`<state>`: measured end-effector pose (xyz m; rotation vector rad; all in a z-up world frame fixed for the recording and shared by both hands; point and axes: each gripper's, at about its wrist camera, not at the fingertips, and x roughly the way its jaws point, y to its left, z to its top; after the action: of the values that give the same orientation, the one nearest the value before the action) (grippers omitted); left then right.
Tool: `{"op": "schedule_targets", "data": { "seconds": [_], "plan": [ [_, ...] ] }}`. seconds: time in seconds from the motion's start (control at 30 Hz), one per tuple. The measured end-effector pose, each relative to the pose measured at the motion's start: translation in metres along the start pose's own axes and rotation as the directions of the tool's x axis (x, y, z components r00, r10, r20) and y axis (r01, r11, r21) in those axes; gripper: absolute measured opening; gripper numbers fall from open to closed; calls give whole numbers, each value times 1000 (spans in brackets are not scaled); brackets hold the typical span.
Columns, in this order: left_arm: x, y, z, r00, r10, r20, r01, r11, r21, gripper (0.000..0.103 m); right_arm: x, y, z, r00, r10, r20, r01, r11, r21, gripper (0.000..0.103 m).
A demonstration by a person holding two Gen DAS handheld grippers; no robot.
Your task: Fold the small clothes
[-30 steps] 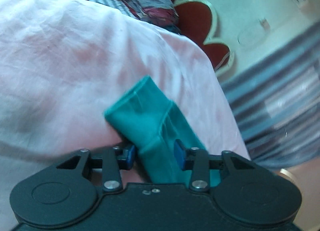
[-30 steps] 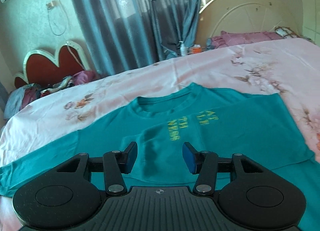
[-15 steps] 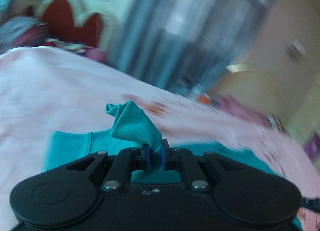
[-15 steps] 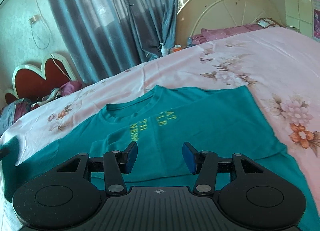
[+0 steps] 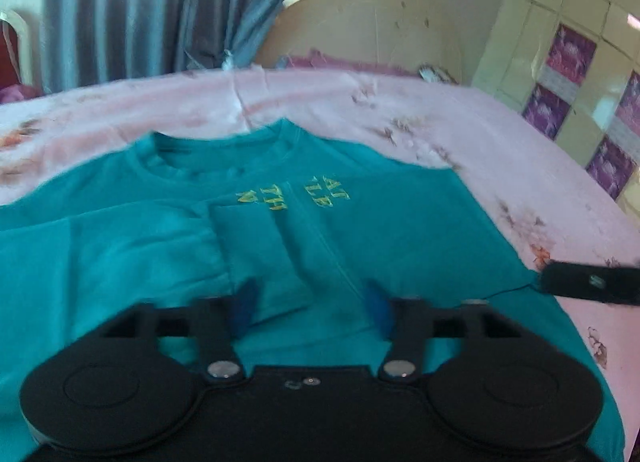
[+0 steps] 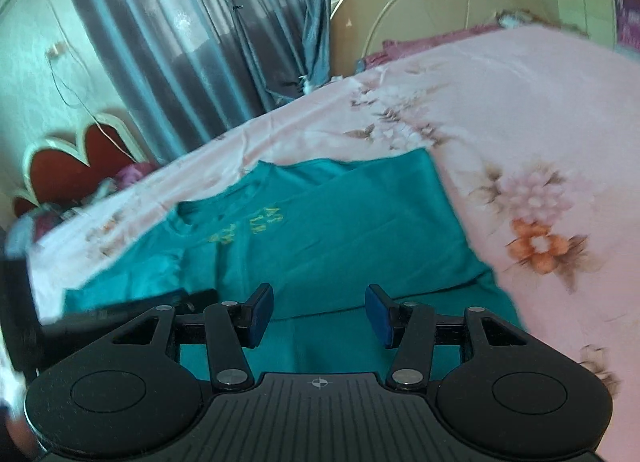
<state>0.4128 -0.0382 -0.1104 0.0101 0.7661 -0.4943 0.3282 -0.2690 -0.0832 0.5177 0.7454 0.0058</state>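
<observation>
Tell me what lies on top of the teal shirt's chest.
The folded-in sleeve lies across the teal shirt, covering part of the yellow lettering. Whatever print continues beneath the sleeve is hidden.

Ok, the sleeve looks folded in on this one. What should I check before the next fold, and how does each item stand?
1. Left sleeve lies folded across the teal T-shirt chest: ok.
2. Left gripper has let go: ok, its jaws have just been opening and no cloth is pinched between them.
3. Right gripper free for the next grasp: ok, jaws apart with nothing held, over the shirt's right side.
4. Right sleeve folded in: cannot tell; the right edge runs straight, but the layering is unclear.
5. Shirt flat on the floral bedsheet: ok, only slight creases.
6. Lower hem position: cannot tell, hidden behind both grippers.
</observation>
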Motion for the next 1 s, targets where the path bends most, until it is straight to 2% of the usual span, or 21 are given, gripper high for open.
{"op": "schedule_targets", "data": {
  "seconds": [0.1,0.2,0.23,0.27,0.33,0.37,0.5,0.57,0.63,0.67,0.8,0.87,1.0],
  "plan": [
    [-43,24,-18,996,74,45,-73,997,-22,71,19,11,1,994,104,-34,-103,994,34,51],
    [-85,67,-36,977,203,61,-197,976,-96,69,46,31,-1,977,200,-78,-195,979,64,50],
    [-96,82,-41,966,252,53,-244,962,-123,66,57,39,-3,969,228,-94,-222,972,77,50],
    [-108,101,-51,947,318,43,-307,937,-164,65,67,45,-4,963,248,-106,-239,967,91,50],
    [-122,131,-63,928,373,14,-359,903,-238,63,89,55,-9,952,272,-137,-257,959,122,50],
    [-126,144,-69,928,371,-3,-358,893,-273,61,98,58,-10,949,277,-148,-257,956,139,50],
    [-119,174,-77,944,329,-21,-318,890,-326,56,129,58,-14,943,272,-193,-227,947,226,50],
    [-111,180,-79,945,324,-42,-319,889,-328,49,139,54,-13,941,278,-194,-220,936,274,34],
    [-103,184,-77,949,313,-45,-311,897,-314,48,146,54,-12,946,262,-190,-200,935,292,24],
    [-102,185,-77,949,313,-46,-312,902,-299,48,147,54,-10,952,243,-189,-184,941,285,16],
    [-99,188,-77,957,288,-27,-283,912,-296,48,150,67,-6,965,194,-179,-154,964,216,15],
    [-99,192,-78,958,286,-15,-277,910,-307,42,148,76,-5,968,180,-173,-152,974,165,5],
    [-104,197,-80,951,310,-2,-292,894,-339,25,125,94,11,975,196,-108,-194,981,29,4]
  ]
}}
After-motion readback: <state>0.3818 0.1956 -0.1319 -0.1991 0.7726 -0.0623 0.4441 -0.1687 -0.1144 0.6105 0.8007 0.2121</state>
